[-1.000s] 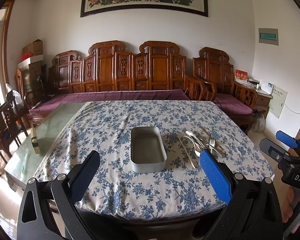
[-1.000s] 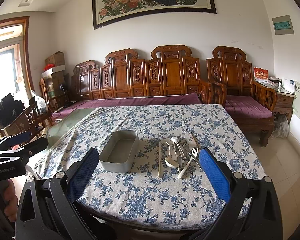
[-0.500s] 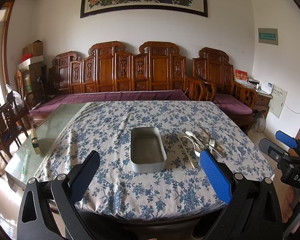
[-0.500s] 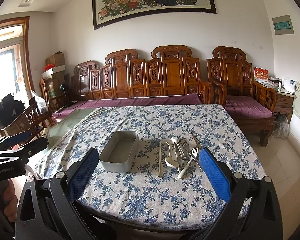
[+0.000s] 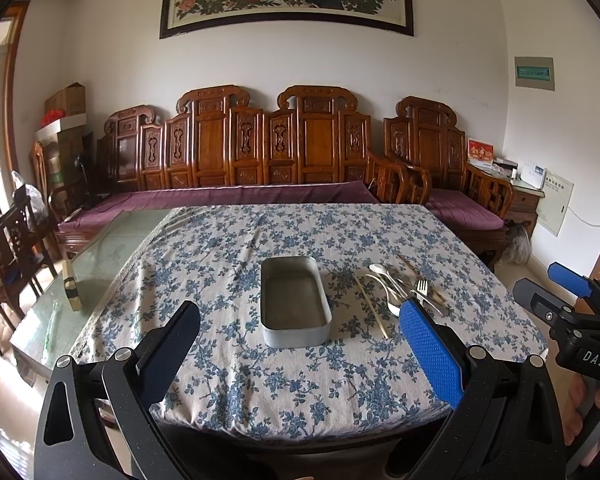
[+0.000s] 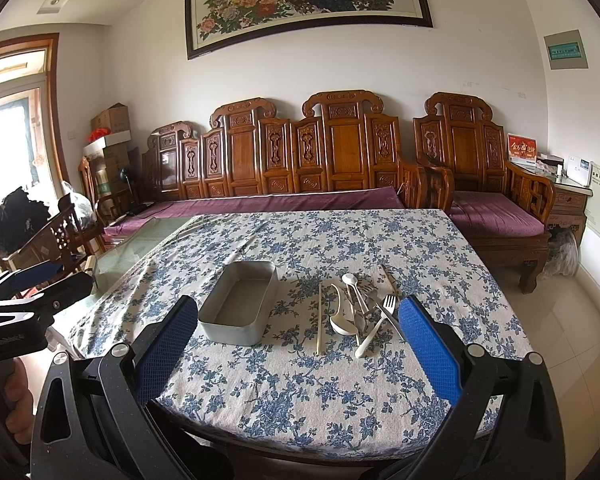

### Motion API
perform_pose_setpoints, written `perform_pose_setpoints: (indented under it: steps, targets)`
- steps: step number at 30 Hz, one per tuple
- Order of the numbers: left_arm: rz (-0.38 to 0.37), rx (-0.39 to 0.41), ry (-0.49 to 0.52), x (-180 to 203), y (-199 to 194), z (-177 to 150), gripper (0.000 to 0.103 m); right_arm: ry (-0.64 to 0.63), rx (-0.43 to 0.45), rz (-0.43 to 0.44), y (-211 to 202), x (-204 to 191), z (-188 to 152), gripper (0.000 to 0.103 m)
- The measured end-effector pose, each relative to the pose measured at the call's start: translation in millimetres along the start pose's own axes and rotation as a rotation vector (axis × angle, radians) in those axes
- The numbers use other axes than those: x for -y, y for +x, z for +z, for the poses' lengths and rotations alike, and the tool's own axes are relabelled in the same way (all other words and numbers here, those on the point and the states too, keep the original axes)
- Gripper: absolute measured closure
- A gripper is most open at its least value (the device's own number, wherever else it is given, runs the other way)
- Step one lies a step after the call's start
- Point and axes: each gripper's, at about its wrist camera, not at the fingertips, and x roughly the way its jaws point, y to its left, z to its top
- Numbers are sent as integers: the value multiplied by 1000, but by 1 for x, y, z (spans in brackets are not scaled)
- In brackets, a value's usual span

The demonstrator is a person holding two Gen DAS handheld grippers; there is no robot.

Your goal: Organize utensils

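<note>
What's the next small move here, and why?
Probably advance the right gripper toward the utensil pile. Both grippers are open, empty and short of the table; the metal tray holds nothing, and the pile lies on the right gripper's side.

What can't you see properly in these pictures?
- Utensil pile: both views, pieces overlap and look small, so no sure count.
- Pile's near end, left wrist view: hidden by the left gripper's blue pad.
- Tin: right wrist view, near wall hides part of its floor.
</note>
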Motion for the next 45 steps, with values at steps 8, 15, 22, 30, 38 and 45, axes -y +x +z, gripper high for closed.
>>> perform_pose_setpoints:
  steps: [8, 15, 22, 30, 38, 45]
  targets:
    - [-1, 4, 3, 2, -3, -1, 6, -1, 0, 1, -1, 0, 0, 2]
    - [-4, 6, 7, 4, -5, 1, 6, -1, 0, 0, -1, 0, 0, 2]
    - [-6, 3, 9, 5, -4, -1, 6, -1, 0, 1, 0, -1, -1, 2]
    - [-21, -49, 20, 8, 20, -7, 6, -2, -27, -6, 6, 6, 2, 2]
    - [-46, -139, 52, 16, 69, -19, 6, 9, -92, -25, 49, 19, -17, 2]
    - [-68, -217, 94, 25, 119, -25, 6, 7, -166, -26, 94, 39, -28, 6]
